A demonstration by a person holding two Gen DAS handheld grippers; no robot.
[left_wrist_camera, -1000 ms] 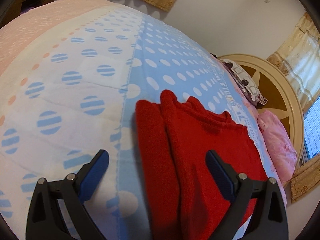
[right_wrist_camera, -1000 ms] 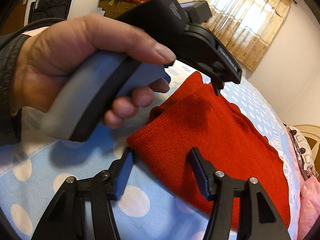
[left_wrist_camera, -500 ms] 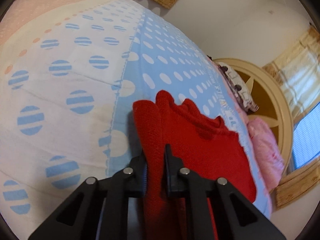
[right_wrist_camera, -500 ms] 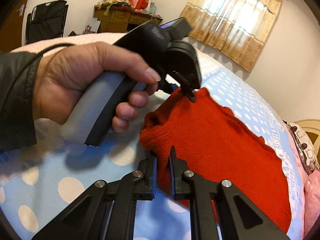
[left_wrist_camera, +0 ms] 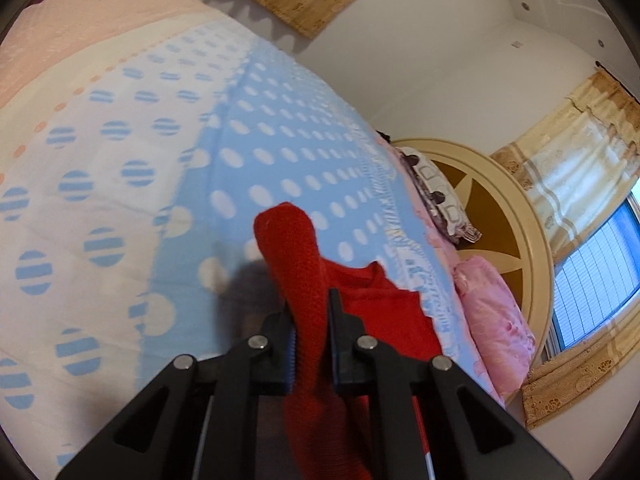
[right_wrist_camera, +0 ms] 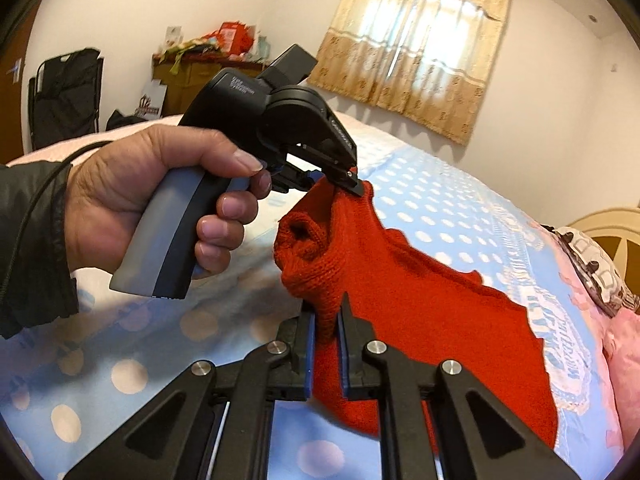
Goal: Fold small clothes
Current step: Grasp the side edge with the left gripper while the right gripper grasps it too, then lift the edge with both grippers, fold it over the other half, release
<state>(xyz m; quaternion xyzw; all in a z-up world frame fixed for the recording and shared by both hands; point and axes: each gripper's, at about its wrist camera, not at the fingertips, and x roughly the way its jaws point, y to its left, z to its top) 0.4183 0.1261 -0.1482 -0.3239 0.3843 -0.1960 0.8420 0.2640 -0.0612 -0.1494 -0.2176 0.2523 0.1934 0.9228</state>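
Note:
A red knitted garment (right_wrist_camera: 420, 320) lies on the blue spotted bedspread (right_wrist_camera: 440, 216), its near end lifted off the bed. My left gripper (left_wrist_camera: 310, 312) is shut on a rolled red edge of the garment (left_wrist_camera: 296, 256) that sticks up past the pads. In the right wrist view the left gripper (right_wrist_camera: 352, 184), held by a person's hand (right_wrist_camera: 148, 204), pinches the garment's far corner. My right gripper (right_wrist_camera: 325, 312) is shut on the near corner, and the knit bunches up between the two grips.
The bedspread (left_wrist_camera: 120, 184) turns white with striped blue dots, then pink, toward the left. A round cream headboard (left_wrist_camera: 516, 240) and pink pillows (left_wrist_camera: 496, 312) lie to the right. A cluttered wooden cabinet (right_wrist_camera: 200, 76) and a dark folding chair (right_wrist_camera: 66, 96) stand behind the bed.
Both grippers went from open to shut on the garment's near edge. Since then both have risen, pulling that edge up off the bed so it bunches.

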